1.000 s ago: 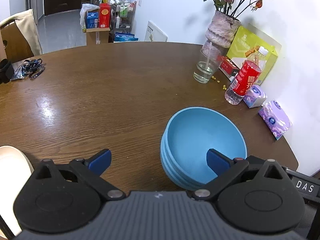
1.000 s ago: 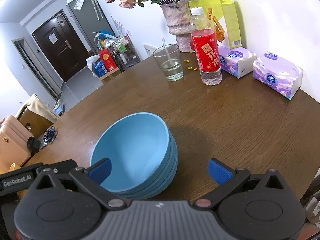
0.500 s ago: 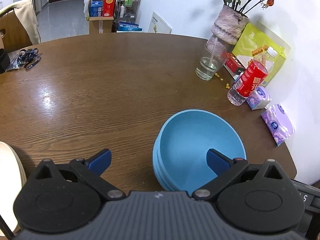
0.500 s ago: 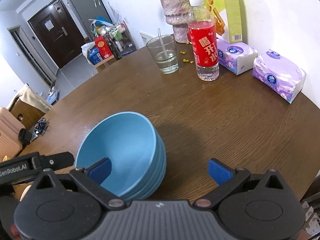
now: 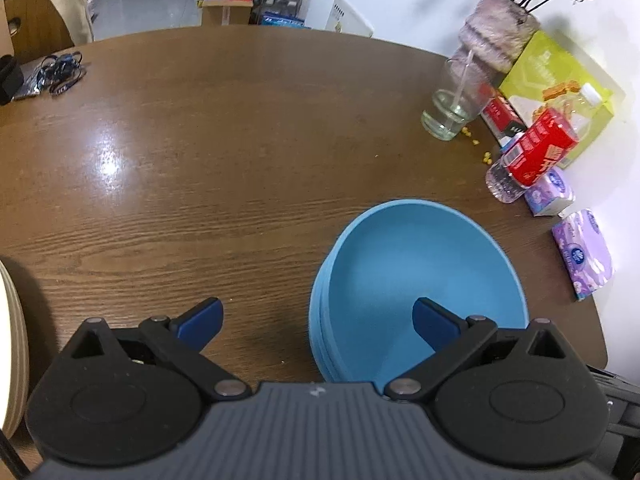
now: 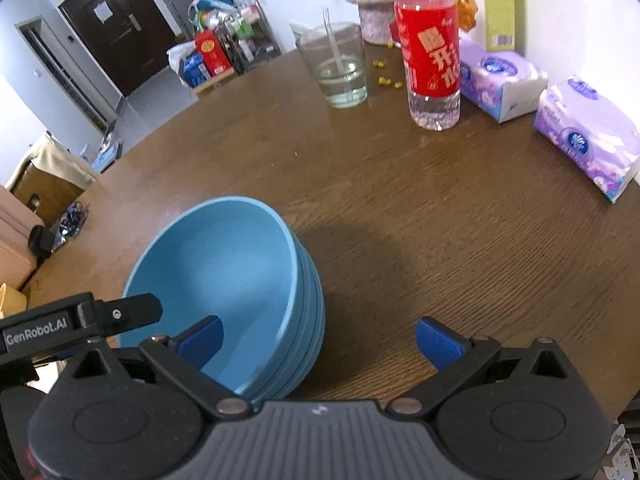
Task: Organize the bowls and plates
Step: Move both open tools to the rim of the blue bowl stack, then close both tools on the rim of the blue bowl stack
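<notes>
Blue bowl stack (image 5: 416,276) – both grippers wide

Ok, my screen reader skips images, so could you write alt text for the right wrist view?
An open right hand-held gripper straddles the near rim of a stack of blue bowls on a wooden table. Beyond stand a water glass, a red-labelled bottle and two tissue packs.

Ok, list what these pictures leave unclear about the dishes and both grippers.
- Blue bowls: near rim hidden behind each gripper's body in both views, so the count is unsure.
- Cream plates: cut off by the left view's edge.
- Left gripper and right gripper: open, each with one finger over the top bowl; contact cannot be told.
</notes>
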Motion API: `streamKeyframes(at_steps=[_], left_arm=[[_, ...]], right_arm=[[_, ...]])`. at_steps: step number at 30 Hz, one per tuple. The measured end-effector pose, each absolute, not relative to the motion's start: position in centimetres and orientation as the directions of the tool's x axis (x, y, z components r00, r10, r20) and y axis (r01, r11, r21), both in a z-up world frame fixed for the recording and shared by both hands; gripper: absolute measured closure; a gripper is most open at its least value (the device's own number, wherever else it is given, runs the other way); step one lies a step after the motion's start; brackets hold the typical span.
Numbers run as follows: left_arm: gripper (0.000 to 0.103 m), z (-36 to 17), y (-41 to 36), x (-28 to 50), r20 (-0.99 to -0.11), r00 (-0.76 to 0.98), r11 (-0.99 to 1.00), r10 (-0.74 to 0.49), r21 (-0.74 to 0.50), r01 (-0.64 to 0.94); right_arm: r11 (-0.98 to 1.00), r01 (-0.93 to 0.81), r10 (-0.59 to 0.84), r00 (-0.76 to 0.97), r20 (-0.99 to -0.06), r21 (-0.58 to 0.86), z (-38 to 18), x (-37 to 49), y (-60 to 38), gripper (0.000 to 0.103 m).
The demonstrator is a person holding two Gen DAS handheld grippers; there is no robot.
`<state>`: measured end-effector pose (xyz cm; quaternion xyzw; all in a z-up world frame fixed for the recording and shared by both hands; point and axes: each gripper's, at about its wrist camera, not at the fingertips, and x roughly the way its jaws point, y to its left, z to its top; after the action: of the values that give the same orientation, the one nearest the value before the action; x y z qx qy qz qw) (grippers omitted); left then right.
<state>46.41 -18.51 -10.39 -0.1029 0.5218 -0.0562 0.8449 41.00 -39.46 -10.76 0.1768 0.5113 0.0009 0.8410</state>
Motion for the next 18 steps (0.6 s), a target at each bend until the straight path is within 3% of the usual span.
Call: streamKeyframes(at_steps=[7,18], left_arm=[[0.001,-11.8,-18.7,47.4,-0.883,0.423,0.968,-0.206,-0.248,-0.045],[0.023,-13.5,-18.9,48.0,-0.899,0.377,0.958,-0.221,-0.272,-0.087]], right_arm=[[0.938,0.165,0.207,0.441,-0.874,0.305,-12.3,42.6,-39.5,0.004],[0.949,0.134,0.216,0.389,-0.896,0.287,-13.6,44.1,-39.1,0.010]])
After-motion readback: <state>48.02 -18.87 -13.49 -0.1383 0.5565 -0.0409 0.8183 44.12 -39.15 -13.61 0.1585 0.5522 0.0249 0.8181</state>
